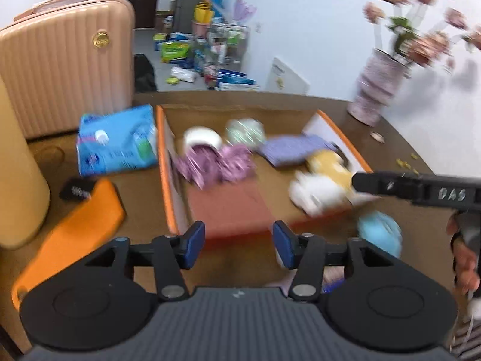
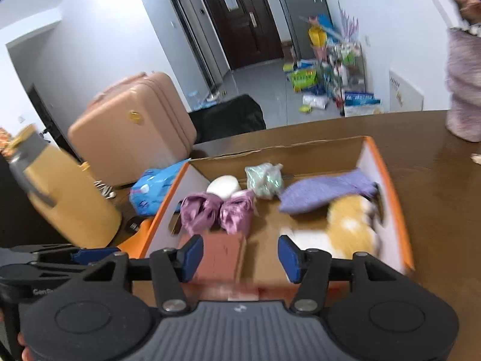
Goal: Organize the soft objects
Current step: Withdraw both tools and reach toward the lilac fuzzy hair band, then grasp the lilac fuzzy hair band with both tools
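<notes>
Now, the brown table [image 2: 421, 186] spreads under both grippers, and the biggest thing beyond it is the pink suitcase [image 2: 132, 138], standing far off to the left gripper's left. Straight ahead of both tools sits the open cardboard box [image 2: 387, 186] with its orange edging, and that's where the soft things are. Inside, ahead and right of the right gripper [image 2: 240, 257], lies the yellow-and-white plush toy [image 2: 351, 225], blurred, against the box's right wall. Just beyond it, the purple cloth pouch [image 2: 324, 192]. Dead ahead of the right gripper, the pink satin bow [image 2: 219, 210], with a white round item [image 2: 224, 186] and a pale green bundle [image 2: 264, 179] behind it at the far wall. A reddish-brown flat piece [image 2: 222, 255] lies on the box floor right between the right gripper's blue pads, not touched. Left gripper [image 1: 239, 245]: jaws parted about halfway, nothing gripped. Right gripper: same, parted and empty. A light blue soft ball [image 1: 380, 234] sits outside the box, just right of the left gripper.
</notes>
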Available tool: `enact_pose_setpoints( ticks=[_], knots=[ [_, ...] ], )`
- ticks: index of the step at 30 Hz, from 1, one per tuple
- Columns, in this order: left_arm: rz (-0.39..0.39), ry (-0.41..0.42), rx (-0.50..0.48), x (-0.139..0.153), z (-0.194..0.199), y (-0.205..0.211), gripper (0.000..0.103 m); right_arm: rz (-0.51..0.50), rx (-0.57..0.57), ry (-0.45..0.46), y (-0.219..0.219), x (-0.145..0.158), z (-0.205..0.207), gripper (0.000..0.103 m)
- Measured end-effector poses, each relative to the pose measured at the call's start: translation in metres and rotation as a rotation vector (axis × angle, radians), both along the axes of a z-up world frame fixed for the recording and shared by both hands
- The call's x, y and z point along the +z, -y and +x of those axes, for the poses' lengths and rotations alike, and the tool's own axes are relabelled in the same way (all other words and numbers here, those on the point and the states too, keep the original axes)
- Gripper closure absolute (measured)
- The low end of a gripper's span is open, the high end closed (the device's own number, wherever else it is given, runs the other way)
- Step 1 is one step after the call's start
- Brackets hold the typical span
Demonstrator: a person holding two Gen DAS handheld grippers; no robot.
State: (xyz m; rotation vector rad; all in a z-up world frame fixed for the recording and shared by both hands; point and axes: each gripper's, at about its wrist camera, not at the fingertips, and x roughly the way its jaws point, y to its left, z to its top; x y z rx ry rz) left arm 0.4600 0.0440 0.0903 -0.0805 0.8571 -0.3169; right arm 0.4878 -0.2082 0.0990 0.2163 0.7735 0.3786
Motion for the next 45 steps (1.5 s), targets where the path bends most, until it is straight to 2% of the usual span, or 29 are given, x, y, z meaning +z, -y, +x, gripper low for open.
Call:
enact_pose_setpoints(
  ticks=[3,5,7,8,9,11,15,18,21,23,28,30,31,32,36,38,39,40,41,43,45],
  knots=[
    [-0.019,0.035,-0.029,-0.006,-0.053,0.005,0.045,0.004,-0.004,0.049,0.019,0.004,-0.055,0.045],
    [-0.045,0.068,-0.035,-0.014,-0.090,0.005,0.043,0.011,-0.001,0.096,0.026,0.002,-0.097,0.040],
    [-0.083,0.097,-0.035,-0.026,-0.132,0.005,0.041,-0.001,0.008,0.138,0.029,-0.008,-0.139,0.037],
    [-0.098,0.107,-0.032,-0.030,-0.149,0.006,0.040,-0.032,0.007,0.166,0.026,-0.020,-0.178,0.037],
    [-0.113,0.116,-0.023,-0.038,-0.169,0.006,0.039,-0.032,0.007,0.166,0.026,-0.020,-0.178,0.037],
    [-0.122,0.132,-0.001,-0.051,-0.199,0.007,0.038,-0.048,0.001,0.186,0.024,-0.033,-0.211,0.035],
    [-0.158,0.086,0.077,-0.081,-0.246,-0.002,0.036,-0.054,-0.013,0.174,0.010,-0.065,-0.261,0.033],
    [-0.159,0.052,0.082,-0.094,-0.267,-0.007,0.036,-0.027,0.012,0.133,-0.001,-0.086,-0.291,0.033],
    [-0.143,0.048,0.068,-0.096,-0.271,-0.009,0.034,-0.017,0.033,0.076,-0.010,-0.098,-0.292,0.033],
    [-0.130,0.056,0.066,-0.095,-0.269,-0.010,0.034,-0.046,0.024,0.093,-0.016,-0.097,-0.293,0.033],
    [-0.103,0.070,0.076,-0.093,-0.250,-0.010,0.033,-0.040,0.009,0.099,-0.019,-0.098,-0.282,0.033],
    [-0.095,0.075,0.092,-0.092,-0.238,-0.012,0.033,-0.057,-0.010,0.112,-0.019,-0.099,-0.267,0.034],
    [-0.098,0.075,0.104,-0.092,-0.231,-0.015,0.033,-0.076,-0.017,0.126,-0.023,-0.098,-0.247,0.036],
    [-0.098,0.077,0.112,-0.091,-0.225,-0.017,0.033,-0.076,-0.017,0.126,-0.023,-0.098,-0.247,0.039],
    [-0.092,0.094,0.156,-0.085,-0.203,-0.028,0.033,-0.092,-0.004,0.212,-0.037,-0.093,-0.202,0.046],
    [-0.088,0.102,0.167,-0.082,-0.196,-0.031,0.033,-0.103,-0.024,0.242,-0.043,-0.091,-0.180,0.058],
    [-0.085,0.103,0.170,-0.081,-0.193,-0.032,0.033,-0.108,-0.029,0.244,-0.047,-0.091,-0.169,0.060],
    [-0.082,0.103,0.175,-0.081,-0.191,-0.034,0.033,-0.106,-0.017,0.245,-0.051,-0.093,-0.157,0.066],
    [-0.083,0.101,0.179,-0.081,-0.188,-0.036,0.033,-0.108,0.000,0.235,-0.056,-0.096,-0.148,0.079],
    [-0.086,0.096,0.185,-0.083,-0.183,-0.038,0.033,-0.130,0.042,0.195,-0.069,-0.104,-0.136,0.093],
    [-0.090,0.093,0.189,-0.083,-0.177,-0.040,0.033,-0.128,0.113,0.171,-0.080,-0.112,-0.140,0.095]
  ],
)
